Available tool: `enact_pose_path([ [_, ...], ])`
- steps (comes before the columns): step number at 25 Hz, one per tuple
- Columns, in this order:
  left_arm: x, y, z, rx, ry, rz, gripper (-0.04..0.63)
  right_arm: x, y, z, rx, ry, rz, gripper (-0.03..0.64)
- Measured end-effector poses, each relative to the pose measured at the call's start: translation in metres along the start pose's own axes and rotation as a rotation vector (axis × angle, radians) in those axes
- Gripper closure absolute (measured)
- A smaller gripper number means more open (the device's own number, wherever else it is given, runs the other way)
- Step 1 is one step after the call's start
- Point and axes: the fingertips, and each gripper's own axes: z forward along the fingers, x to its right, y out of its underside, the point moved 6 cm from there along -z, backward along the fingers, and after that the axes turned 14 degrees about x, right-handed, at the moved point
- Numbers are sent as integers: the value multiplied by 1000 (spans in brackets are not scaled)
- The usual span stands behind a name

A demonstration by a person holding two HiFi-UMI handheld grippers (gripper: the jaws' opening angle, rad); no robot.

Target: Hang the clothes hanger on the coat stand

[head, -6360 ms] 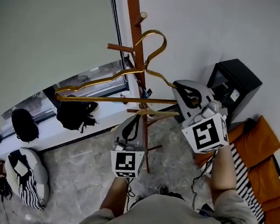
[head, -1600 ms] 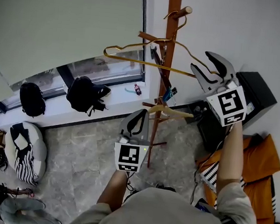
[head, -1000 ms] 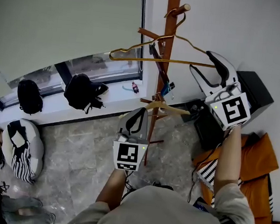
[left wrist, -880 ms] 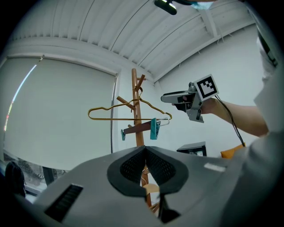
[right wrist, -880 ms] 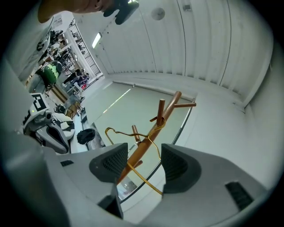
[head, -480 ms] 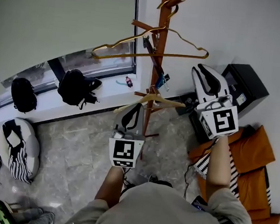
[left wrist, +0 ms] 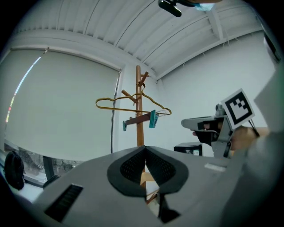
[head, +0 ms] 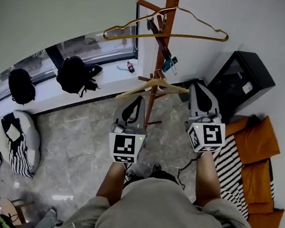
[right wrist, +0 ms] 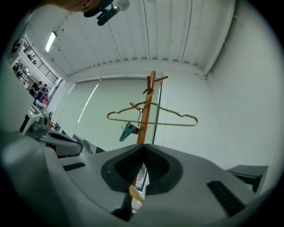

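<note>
In the head view, the clothes hanger (head: 191,37) is hanging from the coat stand (head: 170,2), above the left gripper (head: 135,101) and right gripper (head: 196,87). In the left gripper view, its jaws are pressing together, empty. In the right gripper view, its jaws have just been closing and are meeting on nothing.

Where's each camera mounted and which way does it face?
Head view: on the person's head, facing steeply down; both forearms, left gripper, right gripper.
Left gripper view: rides that gripper, faces the coat stand past its shut jaws; right gripper at right.
Right gripper view: likewise, past just-closed, empty jaws; left gripper at left.
All three share the gold hanger on the coat stand.
</note>
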Motion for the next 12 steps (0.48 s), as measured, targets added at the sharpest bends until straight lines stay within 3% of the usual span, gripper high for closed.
enact_pose_path([
  [5,-3,19,-28,-50,-19,-42,586,-42,31,-31,-106,-19,-23,612],
  [12,0,40,-51,-93,2,-62,586,-76,40,-57,-164,-42,-25,612],
])
